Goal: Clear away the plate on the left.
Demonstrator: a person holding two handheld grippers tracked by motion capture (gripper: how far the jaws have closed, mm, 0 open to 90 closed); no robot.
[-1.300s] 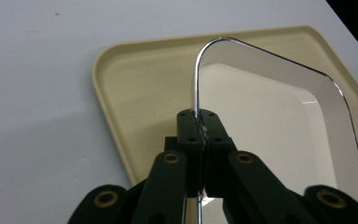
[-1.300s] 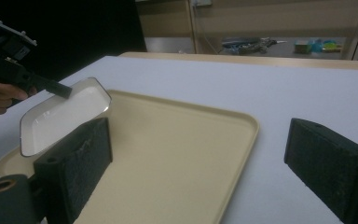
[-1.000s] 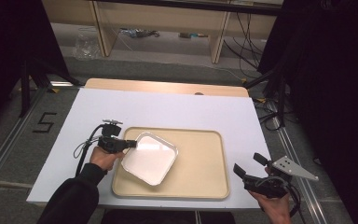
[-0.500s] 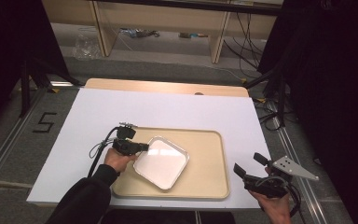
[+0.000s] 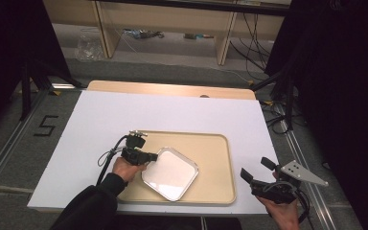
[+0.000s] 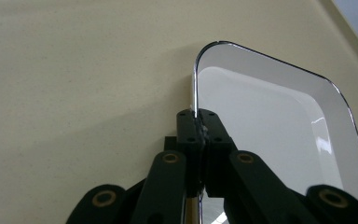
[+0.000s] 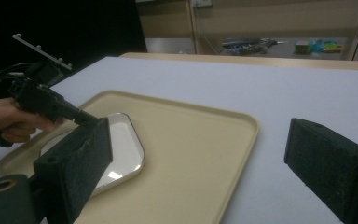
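Left claw is clamped onto the rim of the small white dish, and the left gripper view shows it plainly: both black jaws pressed together with the dish's thin edge caught between them. The dish sits inside the beige tray, in its left half, turned at an angle to the tray's sides, near the tray's front edge. The tray lies on the white desk, toward the front and a bit right of centre. The left hand grips its tool over the tray's left rim, cable looping away to the left.

Over on the right, the right claw hangs off the desk's front right corner, well apart from the tray, jaws spread wide and holding nothing. Its own view looks through that wide gap across the tray to the dish, with the other hand and left claw at the dish's far edge. Whether the dish is resting flat or slightly lifted, I cannot tell.
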